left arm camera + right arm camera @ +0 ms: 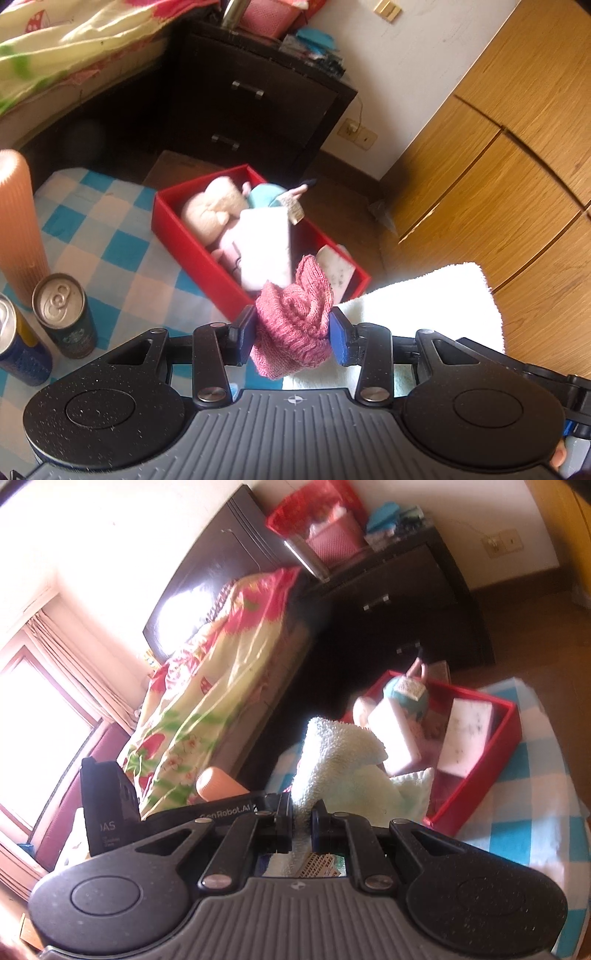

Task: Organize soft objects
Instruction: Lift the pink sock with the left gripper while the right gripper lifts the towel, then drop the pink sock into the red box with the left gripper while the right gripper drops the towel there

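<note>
While clamped between its blue pads, pink knitted wool bundle (295, 325) sits in left gripper (293, 334), just in front of red rectangular box (192, 254). Right gripper (303, 825): jaws clenched on pale fluffy towel (340, 771), also just before box. Box contents: beige plush toy (212, 210), teal-bodied doll w/ tag (267, 194), pink soft block (264, 247), white speckled slab (338, 271). Box rests on blue-white checked cloth (110, 236).
</note>
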### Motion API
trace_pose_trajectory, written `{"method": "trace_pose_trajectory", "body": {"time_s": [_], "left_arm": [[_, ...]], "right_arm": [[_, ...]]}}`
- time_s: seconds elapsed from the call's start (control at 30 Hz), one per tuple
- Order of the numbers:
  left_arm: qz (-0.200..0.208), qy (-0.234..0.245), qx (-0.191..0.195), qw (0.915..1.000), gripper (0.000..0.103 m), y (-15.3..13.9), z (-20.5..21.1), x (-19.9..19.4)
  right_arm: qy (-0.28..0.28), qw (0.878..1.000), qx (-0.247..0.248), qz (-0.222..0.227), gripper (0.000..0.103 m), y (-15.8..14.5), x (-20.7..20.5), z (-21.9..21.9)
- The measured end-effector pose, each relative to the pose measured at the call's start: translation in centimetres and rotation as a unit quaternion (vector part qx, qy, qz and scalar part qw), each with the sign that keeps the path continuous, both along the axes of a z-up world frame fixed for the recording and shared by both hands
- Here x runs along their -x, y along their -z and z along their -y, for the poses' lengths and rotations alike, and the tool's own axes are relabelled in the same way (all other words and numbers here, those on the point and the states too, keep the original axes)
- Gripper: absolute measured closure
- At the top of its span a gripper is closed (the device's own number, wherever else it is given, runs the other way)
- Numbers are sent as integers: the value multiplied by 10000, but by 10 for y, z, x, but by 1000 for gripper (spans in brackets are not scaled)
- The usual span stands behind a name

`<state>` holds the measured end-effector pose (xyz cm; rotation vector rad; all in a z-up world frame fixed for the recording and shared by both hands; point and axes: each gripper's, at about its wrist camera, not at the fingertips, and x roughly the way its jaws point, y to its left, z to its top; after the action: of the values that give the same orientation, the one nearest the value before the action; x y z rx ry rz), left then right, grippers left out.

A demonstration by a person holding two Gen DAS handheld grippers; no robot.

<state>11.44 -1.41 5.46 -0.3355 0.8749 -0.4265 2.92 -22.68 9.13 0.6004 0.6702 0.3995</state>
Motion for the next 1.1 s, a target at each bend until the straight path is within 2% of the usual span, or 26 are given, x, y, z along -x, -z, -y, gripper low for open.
{"method": "trace_pose_trajectory", "body": {"time_s": [0.5, 0.77, 1.1], "left_arm": [[457, 93, 247, 9986, 61, -32, 13, 4], [550, 132, 381, 9977, 61, -41, 25, -3], [600, 134, 465, 9970, 61, -43, 40, -17]], "right_arm": [[226, 9973, 182, 676, 103, -41, 3, 6], [386, 9949, 269, 890, 103, -50, -4, 12], [614, 9932, 274, 952, 103, -52, -21, 25]]}}
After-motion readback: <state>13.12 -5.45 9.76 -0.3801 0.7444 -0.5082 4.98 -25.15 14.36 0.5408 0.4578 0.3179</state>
